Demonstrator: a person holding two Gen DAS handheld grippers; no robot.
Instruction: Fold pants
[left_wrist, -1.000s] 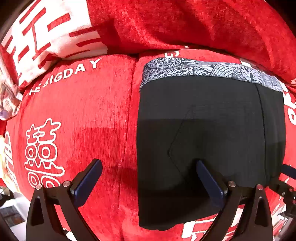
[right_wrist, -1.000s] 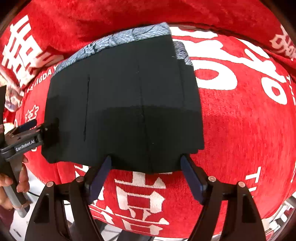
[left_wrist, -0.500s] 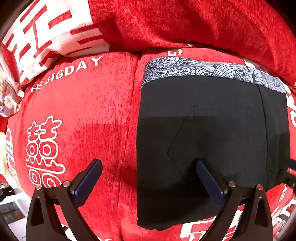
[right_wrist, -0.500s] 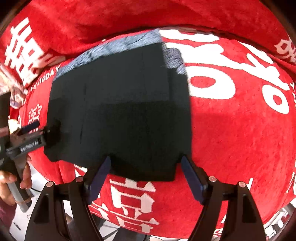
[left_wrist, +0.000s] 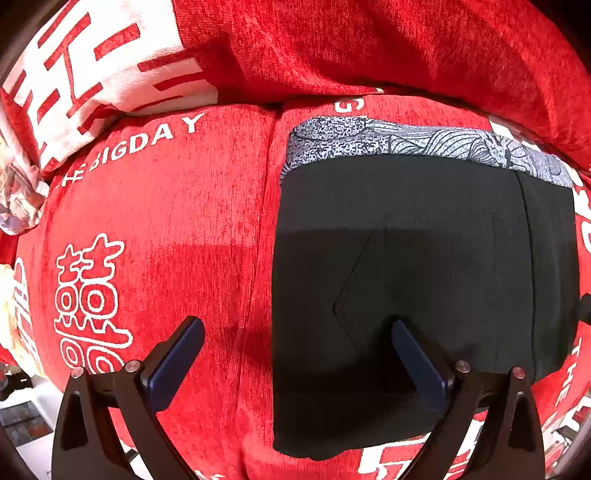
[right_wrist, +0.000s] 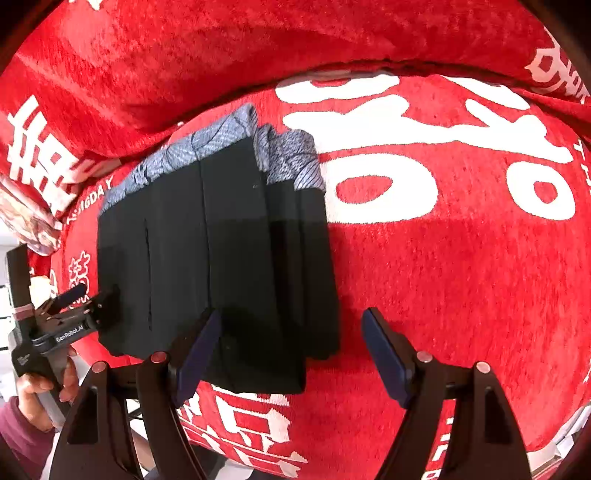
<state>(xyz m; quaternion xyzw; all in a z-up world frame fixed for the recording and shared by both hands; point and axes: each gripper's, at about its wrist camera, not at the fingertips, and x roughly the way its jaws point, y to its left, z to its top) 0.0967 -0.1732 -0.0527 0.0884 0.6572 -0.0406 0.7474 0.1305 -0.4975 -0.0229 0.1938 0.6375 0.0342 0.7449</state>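
Note:
The black pants (left_wrist: 417, 266) lie folded in a flat rectangle on the red sofa seat (left_wrist: 177, 229), with a grey patterned waistband (left_wrist: 424, 142) at the far edge. My left gripper (left_wrist: 295, 354) is open and empty over the pants' near left edge. In the right wrist view the pants (right_wrist: 207, 258) lie left of centre. My right gripper (right_wrist: 291, 343) is open and empty over their near right corner. The left gripper also shows in the right wrist view (right_wrist: 92, 299), at the pants' left edge.
The red sofa cover carries white characters and the words "BIGDAY" (left_wrist: 144, 144). The red backrest (left_wrist: 369, 48) rises behind the pants. A patterned cloth (left_wrist: 18, 199) lies at the far left. The seat's front edge (right_wrist: 258, 424) drops off just below the pants.
The right gripper has shifted to the right, so the pants now sit further left in its view. The left gripper has barely moved. Both stay open.

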